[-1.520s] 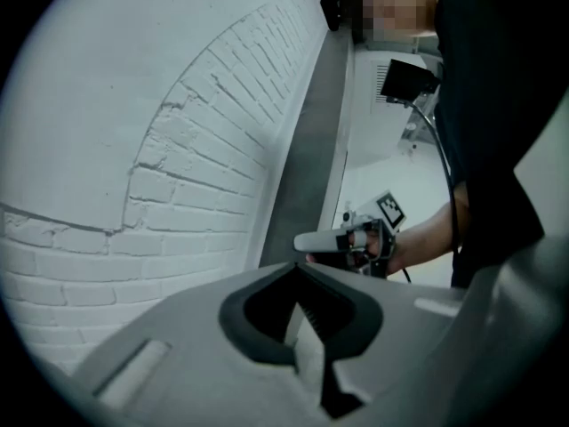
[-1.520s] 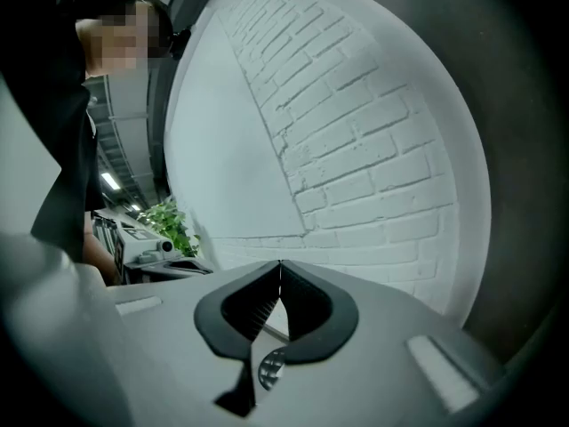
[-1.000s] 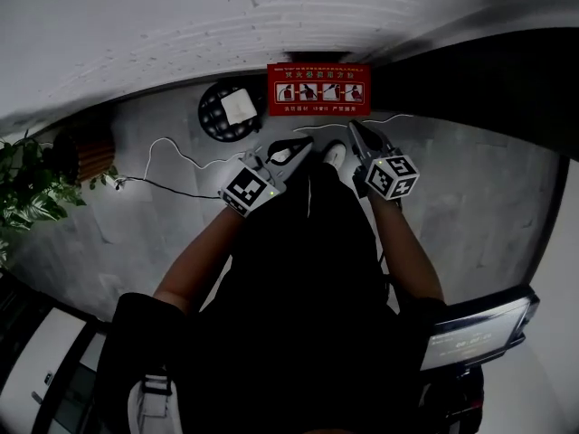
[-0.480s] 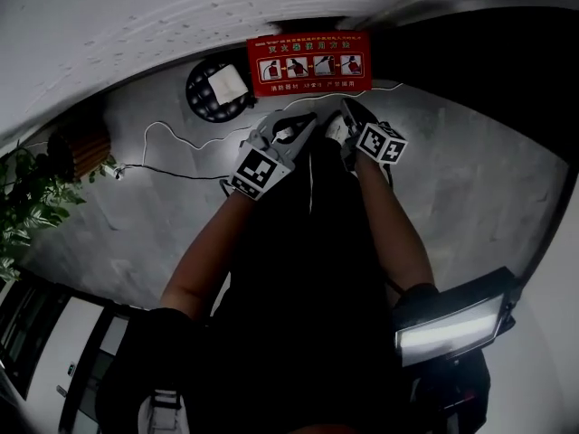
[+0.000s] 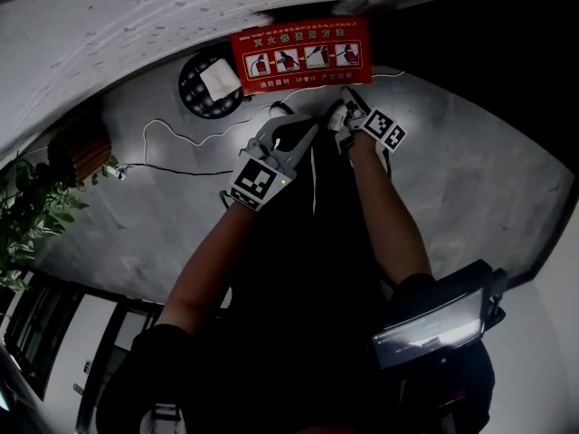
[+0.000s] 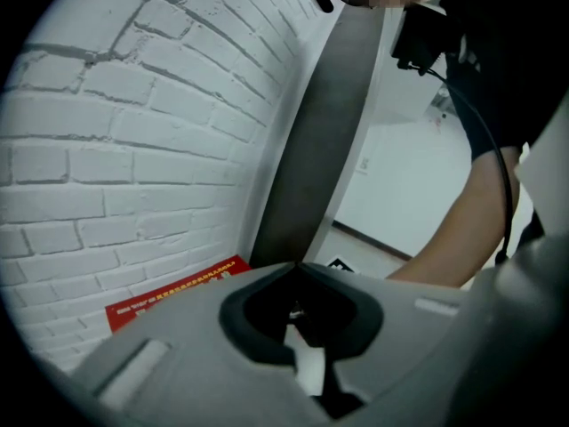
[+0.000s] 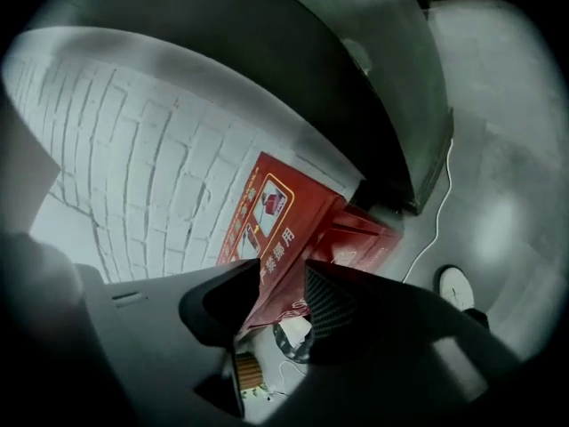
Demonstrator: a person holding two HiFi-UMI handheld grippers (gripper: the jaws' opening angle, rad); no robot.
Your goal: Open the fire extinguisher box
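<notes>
As the head view shows, the red rectangular metal fire extinguisher box stands on the grey concrete floor at the foot of the white-painted brick wall, ahead of both grippers. Its long axis runs left to right along the wall. Its broad labelled face, with a row of four pictograms and lines of yellow characters, is turned up toward the camera (the print is too small to read).

The right gripper is released: its jaws stand apart and have just been opening. The box shows through the gap between them, lying beyond the tips, and neither pad touches it. In the right gripper view the box appears slanted, its labelled face toward the wall and a plainer red panel toward the floor.

The left gripper is clenched, its jaw tips meeting with nothing between them. It points toward the wall, beside a dark grey upright panel, and one end of the box's red label shows low at the left of the left gripper view.

In the head view both grippers sit near the front of the box, the left one farther from it. A round black disc with a white square on top lies on the floor just left of the box. A green leafy plant stands well apart at the far left.
</notes>
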